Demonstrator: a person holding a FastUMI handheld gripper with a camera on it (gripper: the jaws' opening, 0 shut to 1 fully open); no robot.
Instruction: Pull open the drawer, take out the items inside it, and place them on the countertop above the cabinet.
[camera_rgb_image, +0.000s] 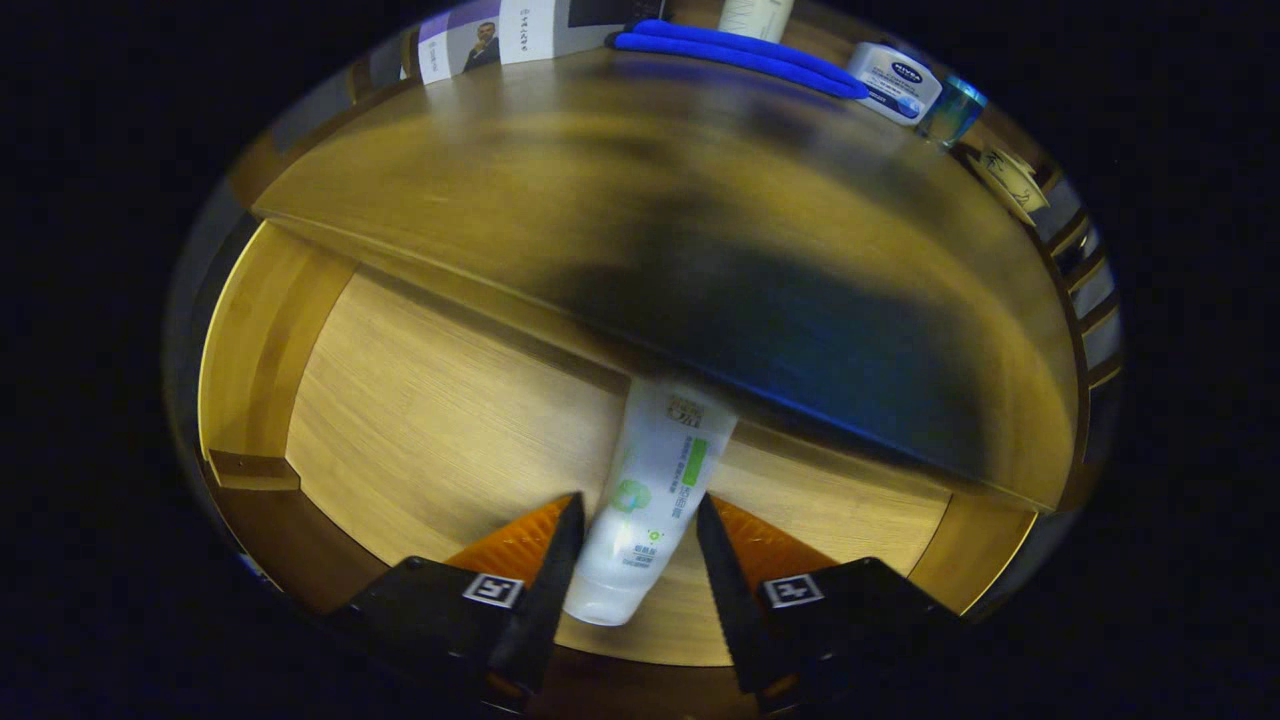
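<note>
The wooden drawer (430, 430) is pulled out below the countertop (600, 180). A white tube (650, 480) with green print lies on the drawer floor, cap end towards me, its far end tucked under the countertop's edge. My gripper (640, 505) hangs low over the drawer with one black finger on each side of the tube. The fingers (560, 540) stand close to the tube's sides, and a thin gap still shows on both sides, so the gripper is open.
At the back of the countertop lie a folded blue cloth (740, 55), a white and blue cream tin (895, 80), a small glass bottle (950, 110), a white bottle (755, 15) and a printed card (480, 40). The drawer's side wall (260, 340) rises on the left.
</note>
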